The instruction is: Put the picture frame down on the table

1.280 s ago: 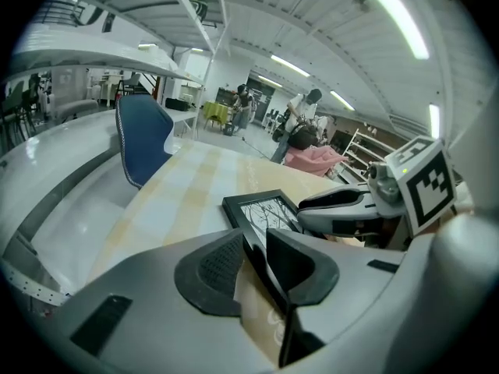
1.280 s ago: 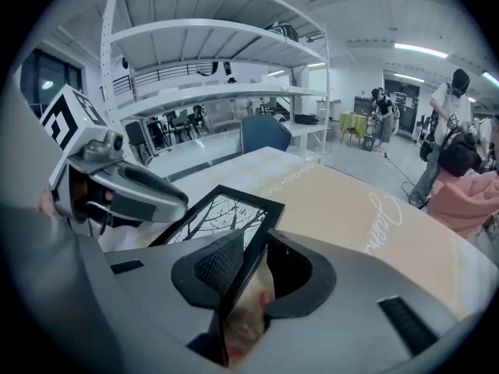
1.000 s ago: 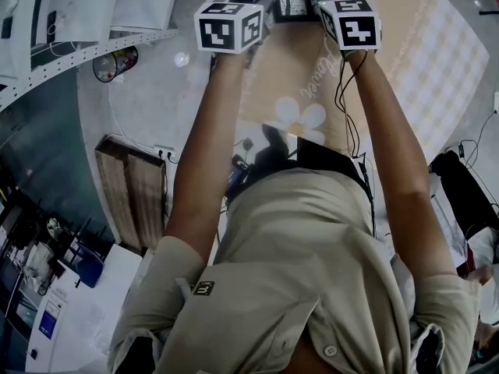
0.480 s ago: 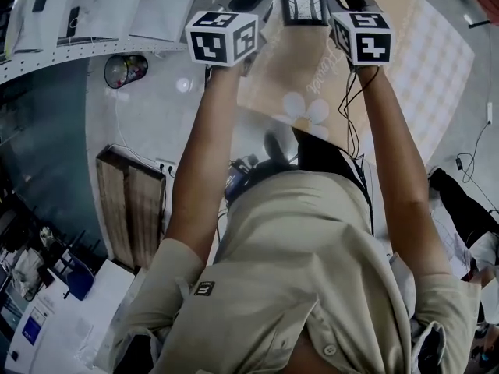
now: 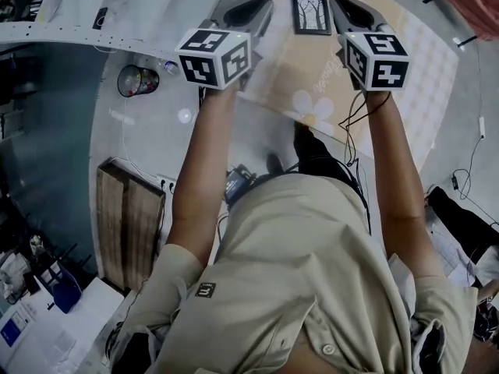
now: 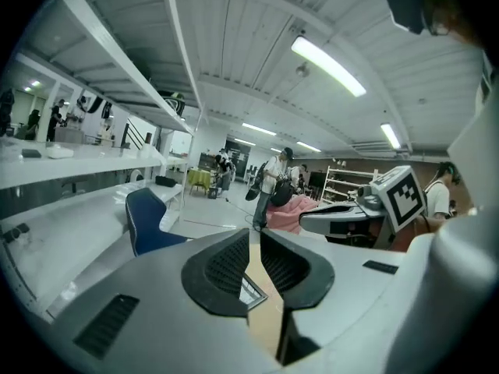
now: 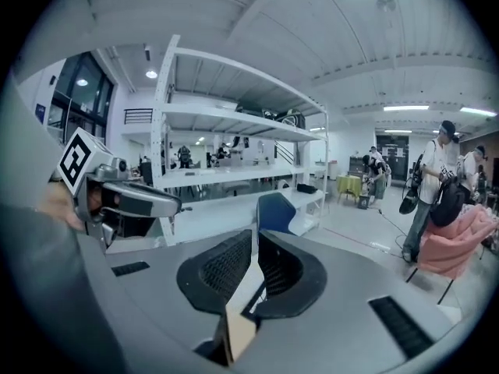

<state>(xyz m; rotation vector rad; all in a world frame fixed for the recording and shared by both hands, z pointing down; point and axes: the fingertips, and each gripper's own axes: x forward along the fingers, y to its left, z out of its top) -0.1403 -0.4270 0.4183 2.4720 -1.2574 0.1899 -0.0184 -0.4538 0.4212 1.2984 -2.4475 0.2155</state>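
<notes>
Since half a second ago, the grey, cube-topped left gripper (image 5: 263, 6) has been drawn clear of the small black rectangular picture frame (image 5: 311, 14). The frame was then flanked closely on both sides, and a strip of bare surface is now seen between the two.

The picture frame is laid flat, its pale tree print upward, on the tan cloth-covered worktop (image 5: 288, 72), which bears a white flower motif. The matching grey right gripper (image 5: 340, 5) is held just beside the frame's right edge. Whether it touches cannot be told from the head view.

The whole frame is shown in the head view alone. In the left gripper view only one corner of it (image 6: 248, 291) is glimpsed below the jaws. These are closed to a thin slit, with nothing gripped. In the right gripper view the jaws are likewise drawn together on nothing.

White shelving (image 7: 234, 123), a standing person (image 7: 433, 185) and a blue chair (image 6: 148, 220) are shown in the gripper views only. Each gripper is also caught in the other's view, marker cube included.
</notes>
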